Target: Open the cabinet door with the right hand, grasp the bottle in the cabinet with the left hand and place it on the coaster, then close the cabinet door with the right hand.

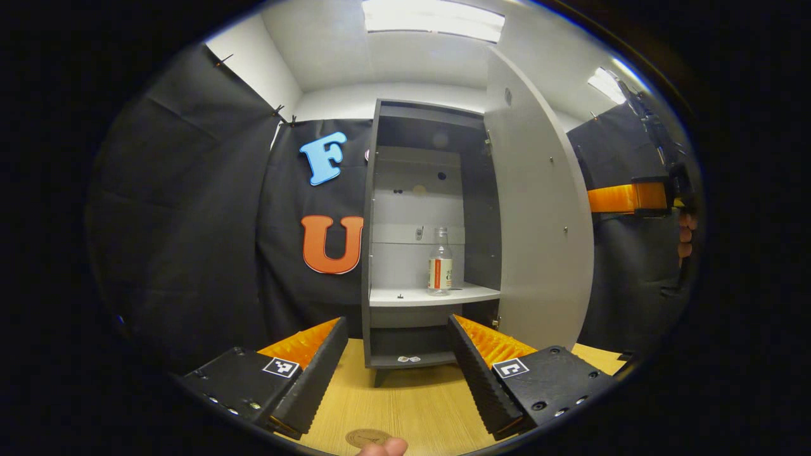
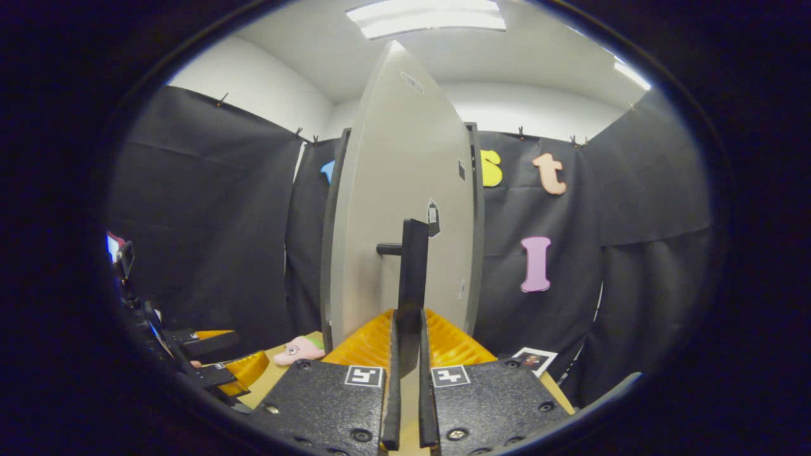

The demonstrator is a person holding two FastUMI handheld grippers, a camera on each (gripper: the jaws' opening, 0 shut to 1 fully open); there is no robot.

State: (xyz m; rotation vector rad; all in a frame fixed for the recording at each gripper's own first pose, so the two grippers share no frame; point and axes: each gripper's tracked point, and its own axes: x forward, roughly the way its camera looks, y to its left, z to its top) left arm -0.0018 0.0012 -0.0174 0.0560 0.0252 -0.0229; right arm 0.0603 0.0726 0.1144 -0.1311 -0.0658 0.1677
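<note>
In the left gripper view a grey cabinet (image 1: 380, 209) stands on the wooden table with its door (image 1: 538, 215) swung open to the right. A clear bottle (image 1: 440, 263) with a label stands upright on the middle shelf (image 1: 412, 296). My left gripper (image 1: 399, 335) is open, low in front of the cabinet and well short of the bottle. A round coaster (image 1: 367, 437) lies on the table near the bottom edge. In the right gripper view my right gripper (image 2: 406, 329) is shut on the dark door handle (image 2: 413, 272) of the door (image 2: 399, 190). The right gripper (image 1: 627, 197) also shows far right in the left gripper view.
A fingertip (image 1: 383, 448) shows by the coaster. In the right gripper view a pink soft toy (image 2: 301, 349) and a small printed card (image 2: 533, 360) lie on the table (image 2: 279, 373), and the left gripper (image 2: 215, 364) shows low at the left.
</note>
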